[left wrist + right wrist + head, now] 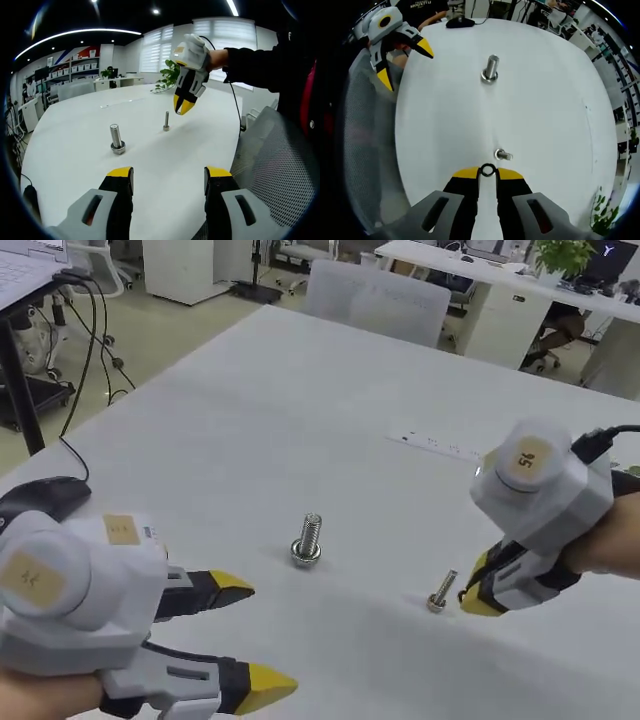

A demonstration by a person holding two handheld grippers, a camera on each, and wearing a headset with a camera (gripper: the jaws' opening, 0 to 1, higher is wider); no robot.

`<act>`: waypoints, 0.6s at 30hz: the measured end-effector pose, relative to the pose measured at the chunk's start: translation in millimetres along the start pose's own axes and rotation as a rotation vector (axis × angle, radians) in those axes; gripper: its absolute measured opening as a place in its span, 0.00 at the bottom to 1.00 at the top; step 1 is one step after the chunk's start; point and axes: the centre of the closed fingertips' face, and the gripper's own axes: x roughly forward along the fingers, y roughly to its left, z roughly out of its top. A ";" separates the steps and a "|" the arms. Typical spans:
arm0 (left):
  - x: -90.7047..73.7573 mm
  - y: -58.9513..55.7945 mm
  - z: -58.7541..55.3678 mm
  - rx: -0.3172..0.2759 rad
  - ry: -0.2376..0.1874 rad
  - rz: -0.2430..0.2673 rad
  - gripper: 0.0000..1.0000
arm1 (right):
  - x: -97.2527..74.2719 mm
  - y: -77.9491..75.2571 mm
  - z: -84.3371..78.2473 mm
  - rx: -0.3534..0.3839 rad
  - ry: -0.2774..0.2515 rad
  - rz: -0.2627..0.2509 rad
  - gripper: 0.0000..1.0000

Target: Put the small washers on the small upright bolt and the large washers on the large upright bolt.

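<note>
Small washer point(487, 171): was pinched between the right gripper's point(182, 106) closed jaw tips, just above the small bolt point(441, 592).
Large bolt point(308, 538): stood upright mid-table point(300, 410).
Left gripper point(169, 174): jaws were spread wide, holding nothing.

The large bolt point(307, 540) point(117, 139) point(490, 68) stands upright on the white table point(250, 420), silver and threaded, with a wider shiny ring at its base that could be the bolt's head or a washer. The small bolt point(441, 592) point(166, 121) point(503, 154) stands head-down to one side, apart from it, thin and silver. One washer point(487, 170) – a thin metal ring – sits pinched between the tips of the right gripper point(488, 174), just beside the small bolt.
</note>
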 end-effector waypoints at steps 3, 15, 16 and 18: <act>0.0 0.2 -0.3 -0.001 0.001 0.000 0.56 | -2.1 -4.5 5.2 -0.001 -0.008 -0.010 0.13; 2.7 2.0 -0.4 -0.003 0.005 0.001 0.56 | -2.9 -17.5 11.3 -0.018 -0.005 -0.040 0.13; 3.0 2.1 -0.4 -0.004 0.005 0.001 0.56 | -2.7 -18.2 11.3 -0.019 -0.005 -0.041 0.13; 3.4 2.3 -0.5 -0.004 0.006 0.002 0.56 | -2.2 -18.8 11.1 -0.019 -0.004 -0.040 0.13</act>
